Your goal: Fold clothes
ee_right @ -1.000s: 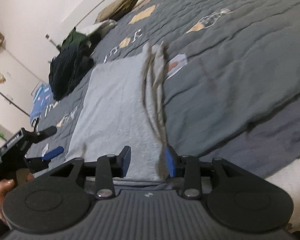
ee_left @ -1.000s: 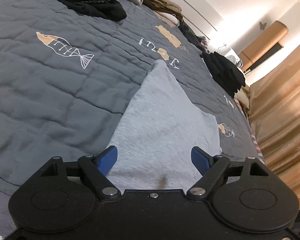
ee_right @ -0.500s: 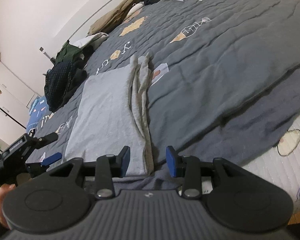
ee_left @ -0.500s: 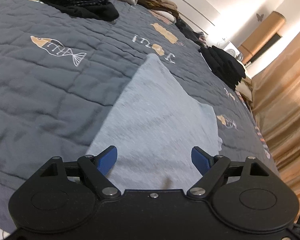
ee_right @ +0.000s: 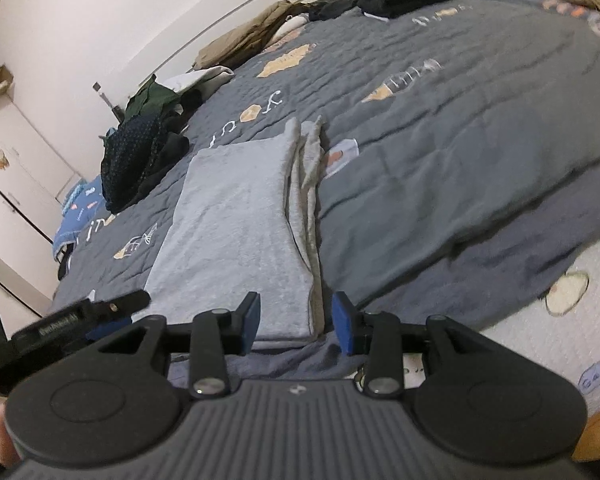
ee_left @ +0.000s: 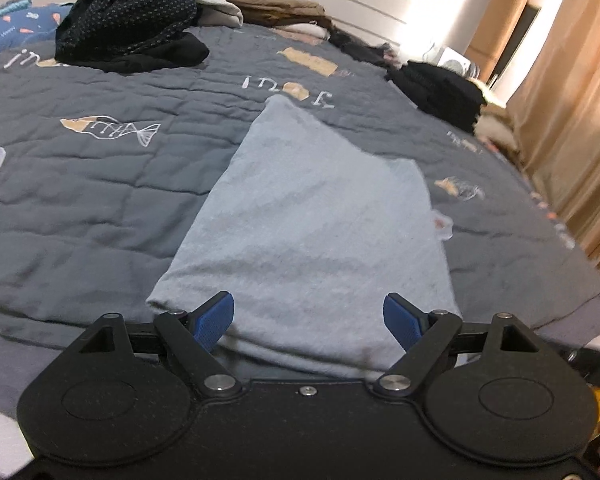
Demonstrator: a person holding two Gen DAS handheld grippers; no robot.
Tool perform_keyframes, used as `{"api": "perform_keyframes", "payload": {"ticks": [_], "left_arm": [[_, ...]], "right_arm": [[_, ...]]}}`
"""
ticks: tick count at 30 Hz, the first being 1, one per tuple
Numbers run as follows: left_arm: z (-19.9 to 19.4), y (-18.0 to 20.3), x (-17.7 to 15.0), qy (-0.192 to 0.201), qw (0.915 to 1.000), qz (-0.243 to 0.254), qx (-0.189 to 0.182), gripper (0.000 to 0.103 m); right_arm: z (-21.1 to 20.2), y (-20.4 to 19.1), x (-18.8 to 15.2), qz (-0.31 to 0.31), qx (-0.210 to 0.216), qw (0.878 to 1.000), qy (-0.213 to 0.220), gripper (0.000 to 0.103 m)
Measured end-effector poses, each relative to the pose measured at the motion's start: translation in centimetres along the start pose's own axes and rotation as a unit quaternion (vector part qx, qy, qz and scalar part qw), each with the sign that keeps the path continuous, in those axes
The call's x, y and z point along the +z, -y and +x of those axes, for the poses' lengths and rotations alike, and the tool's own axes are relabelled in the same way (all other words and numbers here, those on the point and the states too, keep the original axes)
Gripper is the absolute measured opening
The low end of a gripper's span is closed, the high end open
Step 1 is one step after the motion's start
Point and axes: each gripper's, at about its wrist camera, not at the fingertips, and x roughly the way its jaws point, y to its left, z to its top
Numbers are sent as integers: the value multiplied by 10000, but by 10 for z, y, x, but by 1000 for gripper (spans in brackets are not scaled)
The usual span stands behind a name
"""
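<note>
Left tongs (ee_left: 309,316): released, blue pads spread wide over the near edge of the folded grey garment (ee_left: 312,216), gripping nothing. Garment lies flat on the dark grey quilt (ee_left: 80,200) of the bed. Right tongs (ee_right: 296,322): released, empty, poised at the garment's near right corner.
</note>
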Motion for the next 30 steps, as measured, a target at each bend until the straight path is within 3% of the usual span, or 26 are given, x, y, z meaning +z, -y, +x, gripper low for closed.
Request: {"api": "perform_keyframes", "payload": {"ticks": [10,18,22,30], "left_arm": [[-1,7,-3,-80,9986,461,259,81],[-3,8,-1,-68,9984,524,195,81],[-5,8,0,-23,9983,568,154,88],[-9,1,4,23,9984,547,163,88]], "right_arm": [[23,-18,-7,-347,-67,9990,-283,38],[33,-26,-9,-411,-64,9985,-369,38],[37,-29,-9,-449,-18,9982,-405,38],[45,-16,-6,-349,-79,9982,-491,38]]}}
